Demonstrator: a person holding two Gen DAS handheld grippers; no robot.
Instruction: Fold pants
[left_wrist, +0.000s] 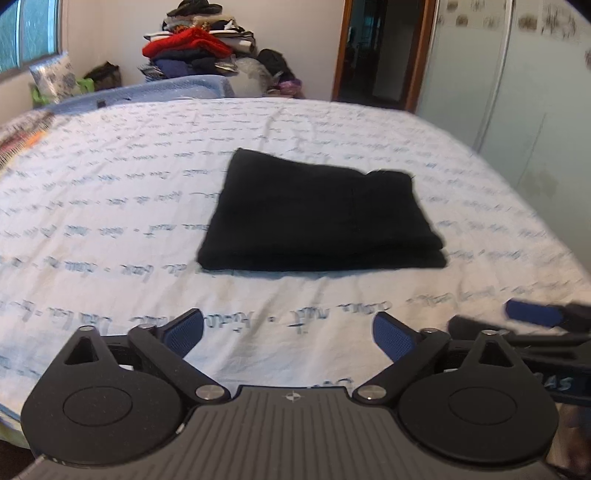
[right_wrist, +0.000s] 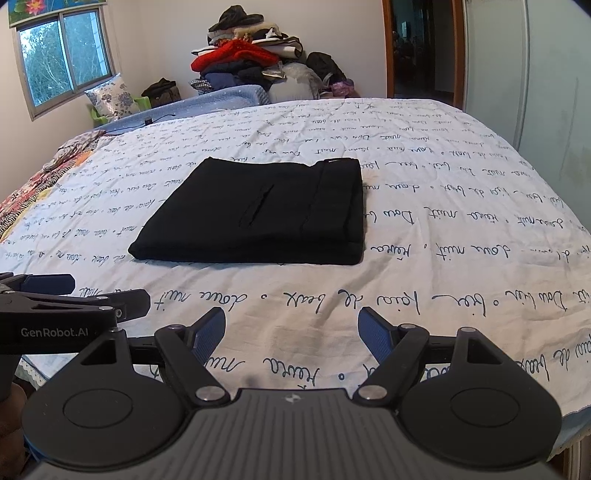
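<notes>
1. Leftmost, a window (right_wrist: 64, 55) sits in the far wall, with a floral pillow (right_wrist: 112, 98) below it.
2. Next, the left tongs (left_wrist: 288, 330) hover over the near edge of the bed (left_wrist: 110, 206), blue pads (left_wrist: 186, 332) spread wide with nothing between them.
3. Centrally, the black pants (right_wrist: 255, 214) lie folded into a flat rectangle on the script-printed sheet (right_wrist: 424, 206), well apart from both tongs.
4. Behind them, a heap of clothes (right_wrist: 243, 59) rises against the wall.
5. Further right, the right tongs (right_wrist: 291, 332) hang wide and empty above the sheet.
6. Rightmost, a dark doorway (right_wrist: 421, 48) stands beside a pale wardrobe (right_wrist: 535, 92).
</notes>
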